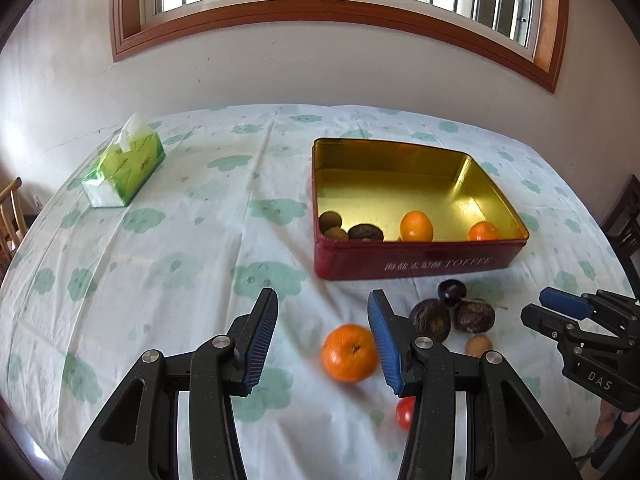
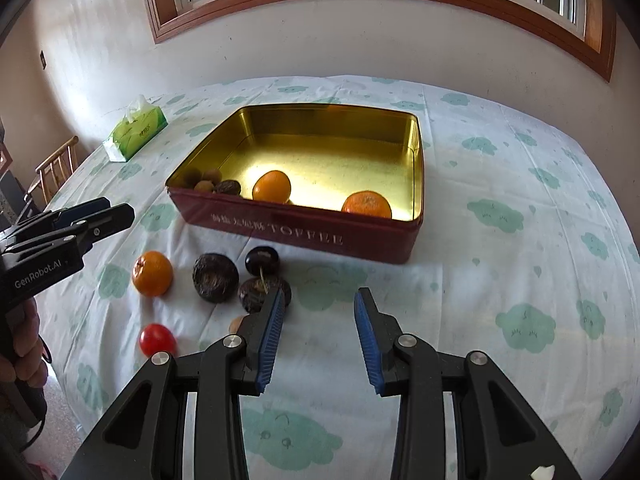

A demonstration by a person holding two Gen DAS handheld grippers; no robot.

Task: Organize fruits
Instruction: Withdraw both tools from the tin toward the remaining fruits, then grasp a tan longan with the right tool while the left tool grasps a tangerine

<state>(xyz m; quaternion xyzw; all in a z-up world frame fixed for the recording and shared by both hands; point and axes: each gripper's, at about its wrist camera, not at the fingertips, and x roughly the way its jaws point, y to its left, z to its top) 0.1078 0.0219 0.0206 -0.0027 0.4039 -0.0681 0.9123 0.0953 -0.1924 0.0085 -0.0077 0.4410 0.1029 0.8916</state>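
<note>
A red tin [image 1: 416, 266] with a gold inside holds two oranges [image 1: 416, 226] and several small brown fruits [image 1: 330, 220]; it also shows in the right wrist view [image 2: 304, 236]. On the cloth in front lie an orange [image 1: 350, 353], dark wrinkled fruits [image 1: 430, 319], a dark plum [image 1: 451, 291], a small brown fruit [image 1: 478, 345] and a red tomato [image 1: 405, 412]. My left gripper [image 1: 323, 336] is open and empty, its right finger beside the orange. My right gripper [image 2: 319, 334] is open and empty, just right of the dark fruits [image 2: 215, 276].
A green tissue pack [image 1: 124, 168] lies at the table's far left. The table has a white cloth with green clouds [image 2: 520, 208]. Wooden chairs [image 2: 56, 168] stand off the left edge. A wall and window are behind the table.
</note>
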